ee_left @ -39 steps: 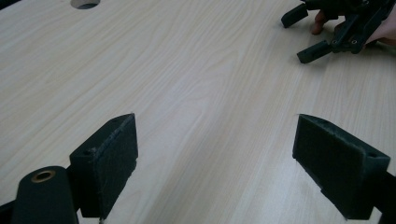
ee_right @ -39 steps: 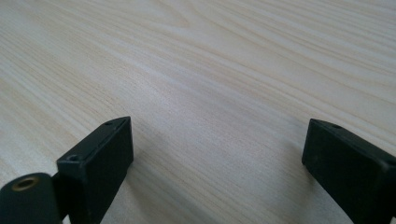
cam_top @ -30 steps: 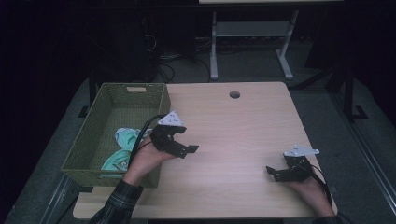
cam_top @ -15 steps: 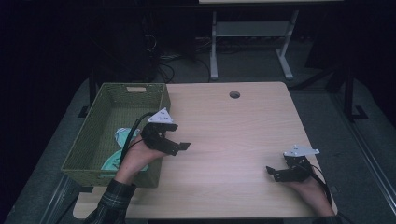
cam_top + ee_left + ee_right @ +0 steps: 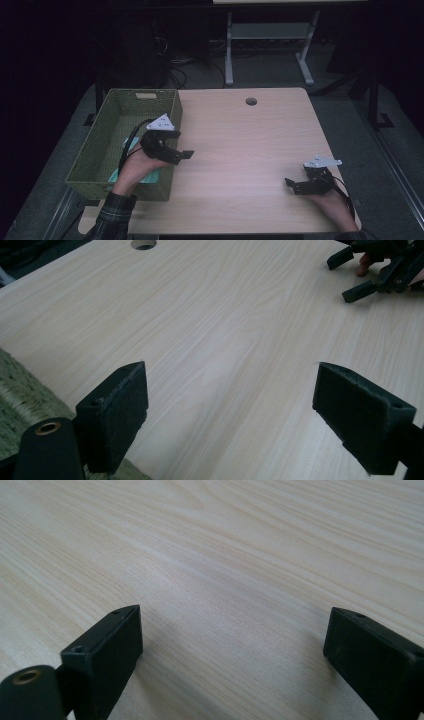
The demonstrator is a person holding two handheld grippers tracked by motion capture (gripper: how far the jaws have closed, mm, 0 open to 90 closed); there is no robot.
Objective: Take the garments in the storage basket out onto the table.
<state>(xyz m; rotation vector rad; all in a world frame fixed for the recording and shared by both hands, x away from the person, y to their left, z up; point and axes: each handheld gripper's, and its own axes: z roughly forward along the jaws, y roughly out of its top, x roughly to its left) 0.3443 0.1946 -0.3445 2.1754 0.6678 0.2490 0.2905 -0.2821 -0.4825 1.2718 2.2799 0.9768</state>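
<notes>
My left gripper [image 5: 181, 146] hovers at the right rim of a green woven basket [image 5: 105, 150], held by a hand in a plaid sleeve. Its jaws [image 5: 230, 405] stand wide open over bare wood with nothing between them. A teal and white cloth [image 5: 150, 176] lies inside the basket, partly hidden by the hand. My right gripper [image 5: 292, 186] rests near the front right of the light wooden table [image 5: 240, 130]. Its jaws [image 5: 232, 645] are also wide apart and hold nothing. The right gripper [image 5: 372, 267] appears far off in the left gripper view.
A round cable hole [image 5: 251, 101] sits near the table's far edge. The basket rim [image 5: 20, 390] shows at the lower left of the left gripper view. Beyond the table stand a white metal frame [image 5: 270, 45] and cables on a dark floor.
My left gripper has drifted a little to the left, closer to the basket's rim, still open. The right gripper has stayed where it was.
</notes>
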